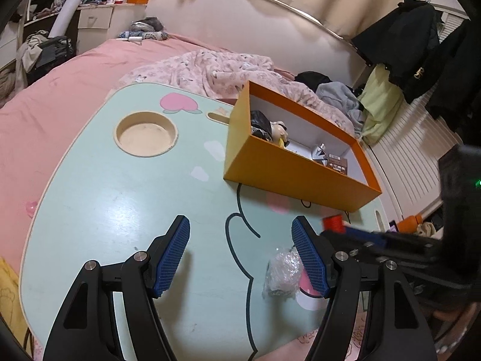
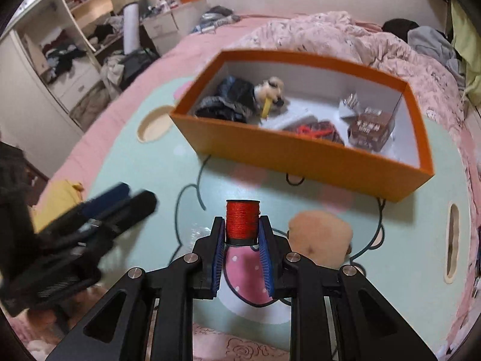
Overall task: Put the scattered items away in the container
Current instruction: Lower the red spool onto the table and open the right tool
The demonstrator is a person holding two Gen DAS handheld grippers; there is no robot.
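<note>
My right gripper [image 2: 243, 225] is shut on a spool of red thread [image 2: 242, 219] and holds it upright above the green lap table [image 2: 144, 174], in front of the orange box [image 2: 300, 156]. The box holds several items: black cloth, a small plush toy, brown packets. The spool also shows in the left wrist view [image 1: 333, 222]. My left gripper [image 1: 240, 252] is open and empty over the table [image 1: 120, 204]. A crumpled clear plastic wrapper [image 1: 281, 273] lies just inside its right finger. A tan puff [image 2: 320, 236] lies on the table right of my right gripper.
The table sits on a pink bed [image 1: 54, 111] with a rumpled floral blanket [image 1: 216, 69] behind the orange box [image 1: 288, 177]. A round cup recess [image 1: 146, 134] is at the table's far left. Clothes hang at right.
</note>
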